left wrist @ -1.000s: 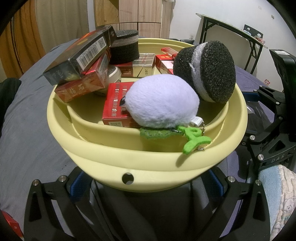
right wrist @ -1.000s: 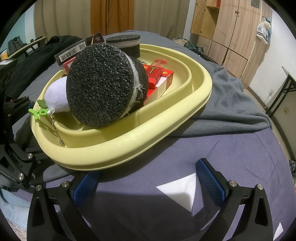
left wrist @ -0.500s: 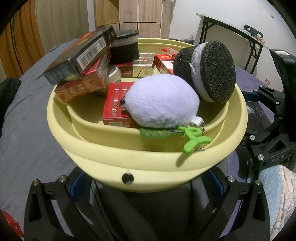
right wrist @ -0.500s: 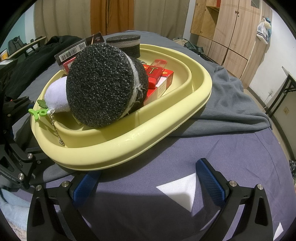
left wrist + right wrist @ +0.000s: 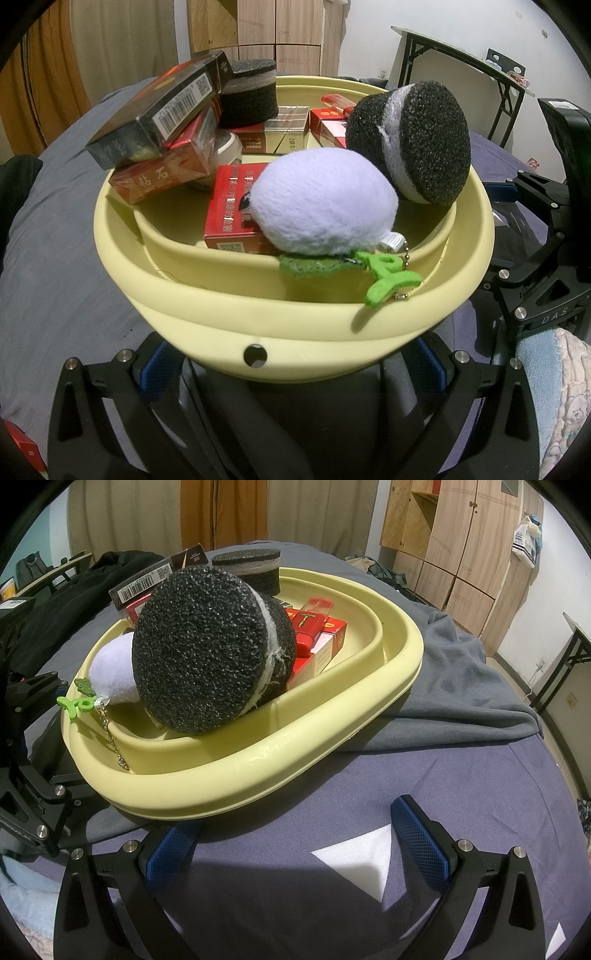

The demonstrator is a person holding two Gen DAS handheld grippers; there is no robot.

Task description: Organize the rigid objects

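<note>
Left hand-held gripper (image 5: 291,373): my jaws spread, empty, at pale yellow oval plastic tray (image 5: 229,317).
Right hand-held gripper (image 5: 295,834): spread, empty.
Risk: black round foam puck (image 5: 207,657), centre frame, leans on rim; a nudge rolls it onto bed.

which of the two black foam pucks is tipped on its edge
The larger black foam puck with the white band, leaning on the yellow tray's rim beside the white plush. The smaller black foam puck sits flat on the boxes at the back.

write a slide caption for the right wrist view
Open right gripper facing a yellow tray packed with boxes and foam discs.
</note>
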